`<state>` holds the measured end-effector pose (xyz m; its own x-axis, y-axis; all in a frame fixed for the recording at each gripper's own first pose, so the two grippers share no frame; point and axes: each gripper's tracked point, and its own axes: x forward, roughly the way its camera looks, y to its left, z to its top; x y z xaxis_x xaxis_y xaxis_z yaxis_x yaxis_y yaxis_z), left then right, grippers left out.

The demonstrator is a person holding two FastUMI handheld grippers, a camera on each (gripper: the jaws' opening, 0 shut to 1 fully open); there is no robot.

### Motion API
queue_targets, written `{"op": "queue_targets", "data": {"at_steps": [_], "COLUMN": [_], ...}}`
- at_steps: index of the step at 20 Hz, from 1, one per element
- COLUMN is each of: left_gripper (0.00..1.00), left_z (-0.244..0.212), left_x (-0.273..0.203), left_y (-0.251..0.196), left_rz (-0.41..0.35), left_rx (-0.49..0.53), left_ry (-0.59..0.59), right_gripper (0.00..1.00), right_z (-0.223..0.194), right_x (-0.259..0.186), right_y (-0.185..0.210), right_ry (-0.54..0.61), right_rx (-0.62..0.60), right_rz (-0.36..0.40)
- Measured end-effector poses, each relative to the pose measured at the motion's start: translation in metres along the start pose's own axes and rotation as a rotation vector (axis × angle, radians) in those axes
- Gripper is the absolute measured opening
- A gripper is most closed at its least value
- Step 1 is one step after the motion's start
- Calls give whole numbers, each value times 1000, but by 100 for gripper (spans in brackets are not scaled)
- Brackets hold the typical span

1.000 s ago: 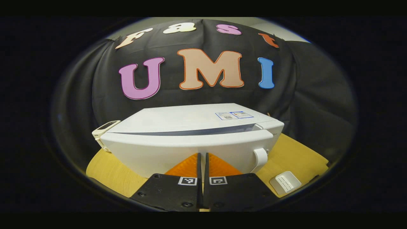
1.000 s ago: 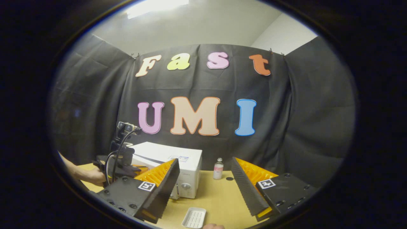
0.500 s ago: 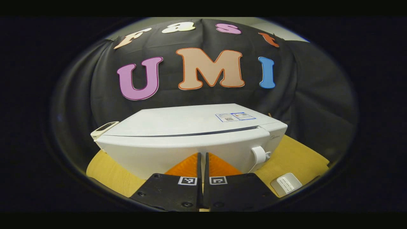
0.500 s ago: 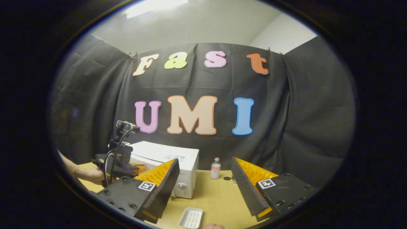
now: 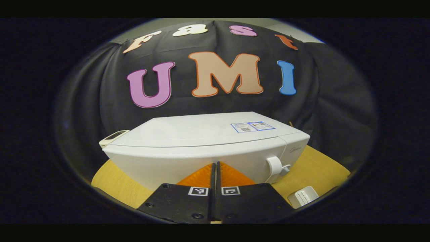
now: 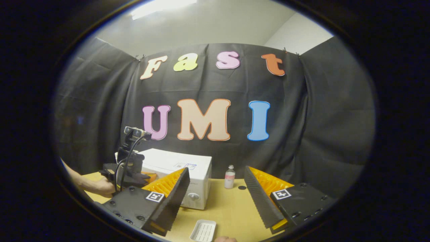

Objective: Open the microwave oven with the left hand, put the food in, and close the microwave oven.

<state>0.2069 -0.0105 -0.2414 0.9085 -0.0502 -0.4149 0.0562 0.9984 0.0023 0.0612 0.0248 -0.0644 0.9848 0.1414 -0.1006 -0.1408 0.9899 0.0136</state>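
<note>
Left gripper: we see its two fingers pressed flat together with nothing between them, their tips at the front face of the microwave oven. In the right gripper view we also see this gripper and the hand holding it, at the oven's left front.

Microwave oven: it sits toward the back left of the tabletop. Its door looks flush with the body, so we judge the closing step done or nearly so.

Food: we cannot see it; we judge it may be inside the oven.

White tray: it lies at the near edge of the tabletop, in front of the oven's right end, and looks empty.

Small bottle: it stands near the back edge, just right of the oven, apart from it.

Right gripper: we see its fingers spread wide, holding nothing, raised over the middle of the tabletop.

Risk, door: if the latch has not caught, we think the door could spring back when the left gripper draws away.

Risk, oven: a hard push could slide the oven toward the back edge and the booth wall.

Risk, tray: a low sweep of the right gripper could knock the tray off the near edge.

Writing: a sticker sits on the oven's top and a faint logo on its right end; both are too small for us to read.
</note>
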Motion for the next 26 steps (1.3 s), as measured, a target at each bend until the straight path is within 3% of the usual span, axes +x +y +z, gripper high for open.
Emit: {"op": "queue_targets", "data": {"at_steps": [5,11,12,13,15,16,26], "left_gripper": [0,1,0,0,67,100,97], "left_z": [29,82,88,91,91,92,89], "left_x": [-37,-116,-128,-142,-159,-170,-208], "left_y": [-9,-21,-25,-27,-30,-26,-15], "left_rz": [-15,-36,-53,-56,-63,-40,6], "left_rx": [3,58,57,55,79,98,24], "left_ry": [-91,-240,-261,-278,-284,-289,-266], "right_gripper": [93,93,100,100,100,93,93], "right_z": [-7,-9,-8,-8,-7,-7,-8], "right_x": [-5,-6,-7,-8,-10,-11,-17], "right_y": [1,-5,-6,-5,-7,-7,3], "right_ry": [9,9,6,3,-2,-3,-6], "right_rx": [-8,-2,1,0,-9,-11,5], "right_rz": [-2,-2,0,3,8,9,49]}}
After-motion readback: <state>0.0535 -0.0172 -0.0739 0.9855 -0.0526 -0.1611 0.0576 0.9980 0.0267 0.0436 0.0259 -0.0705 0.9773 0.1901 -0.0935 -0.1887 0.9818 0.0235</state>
